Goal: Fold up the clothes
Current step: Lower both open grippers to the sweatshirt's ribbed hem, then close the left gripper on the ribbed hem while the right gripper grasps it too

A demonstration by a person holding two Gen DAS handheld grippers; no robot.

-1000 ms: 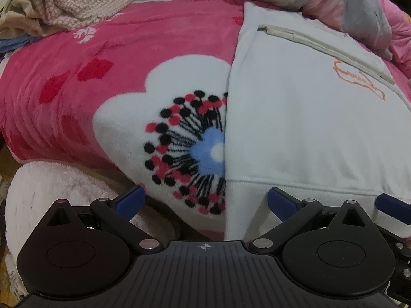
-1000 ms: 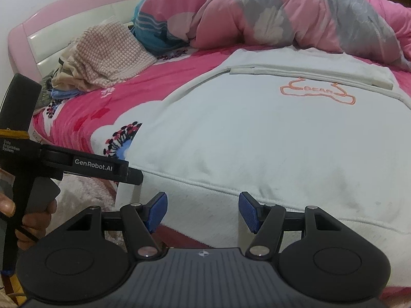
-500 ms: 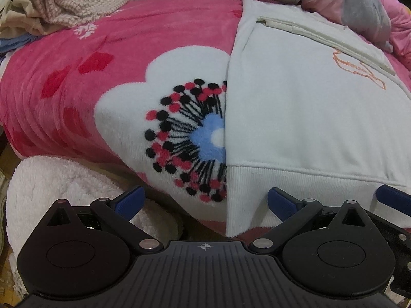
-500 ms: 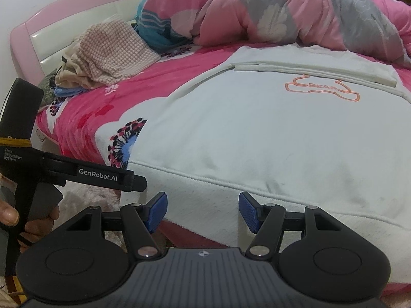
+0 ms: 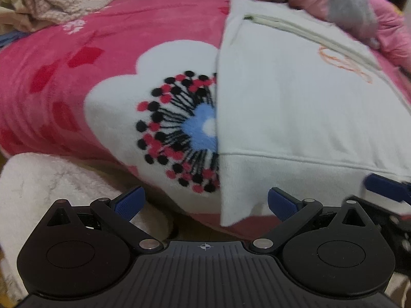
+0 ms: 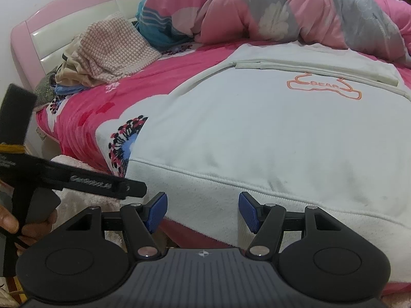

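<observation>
A white sweatshirt (image 6: 257, 133) with an orange bear outline (image 6: 325, 87) lies flat on the pink flowered blanket (image 6: 102, 113), its ribbed hem at the bed's near edge. It also shows in the left wrist view (image 5: 295, 113). My left gripper (image 5: 205, 202) is open, just short of the hem's lower left corner (image 5: 231, 215). My right gripper (image 6: 201, 209) is open, its blue pads (image 6: 248, 210) just short of the hem. Neither holds cloth. The left gripper's body (image 6: 77, 179) shows at the left of the right wrist view.
A pile of other clothes (image 6: 108, 54) sits by the pink headboard (image 6: 28, 33). A bunched pink and grey quilt (image 6: 295, 12) lies behind the sweatshirt. A white fluffy rug (image 5: 38, 187) lies below the bed edge.
Both grippers have moved closer to the sweatshirt hem. The left gripper's view has slid so the hem corner now sits between its fingers. Both stay open.
</observation>
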